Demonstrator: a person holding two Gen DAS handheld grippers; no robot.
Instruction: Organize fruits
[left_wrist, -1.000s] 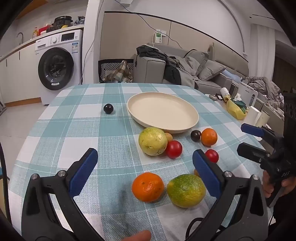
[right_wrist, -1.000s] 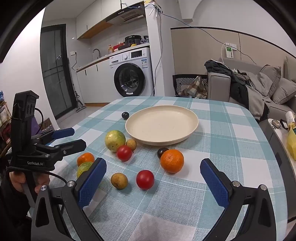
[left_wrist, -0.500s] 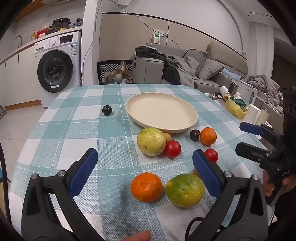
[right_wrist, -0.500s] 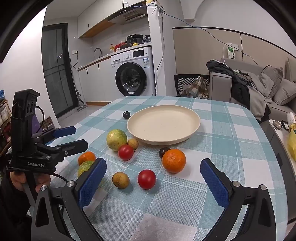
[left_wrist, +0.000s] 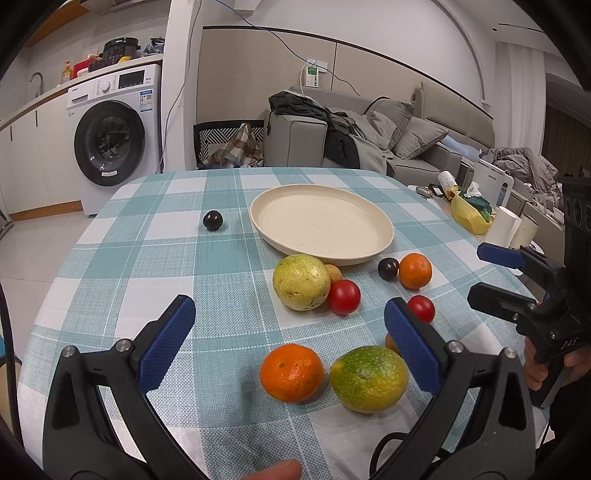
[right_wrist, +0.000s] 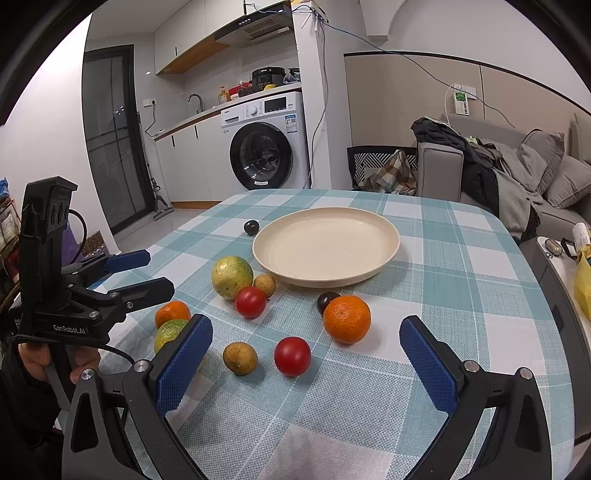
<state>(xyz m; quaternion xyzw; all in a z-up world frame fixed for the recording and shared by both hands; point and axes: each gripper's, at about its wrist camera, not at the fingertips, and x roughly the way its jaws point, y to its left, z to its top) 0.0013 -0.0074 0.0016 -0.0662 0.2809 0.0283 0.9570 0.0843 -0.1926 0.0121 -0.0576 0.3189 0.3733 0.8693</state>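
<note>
Left wrist view: left gripper (left_wrist: 288, 341) jaws wide, nothing held, blue pads low in frame. Between pads, lower centre: orange (left_wrist: 291, 372) touching green-yellow citrus (left_wrist: 368, 378). Cream plate (left_wrist: 384, 240) at frame centre, empty, on checked tablecloth (left_wrist: 129, 266). Dark plum (left_wrist: 212, 220) alone left of plate. Right wrist view: right gripper (right_wrist: 306, 363) jaws wide, nothing held. Between pads: red tomato (right_wrist: 292, 356), small brown fruit (right_wrist: 240, 358); second orange (right_wrist: 347, 319) touching dark plum no. 2 (right_wrist: 326, 301), just below plate. Yellow-green fruit (right_wrist: 232, 277) left of plate.

A home: washing machine (right_wrist: 266, 147), sofa (left_wrist: 406, 144), kitchen counter (right_wrist: 207, 114).
</note>
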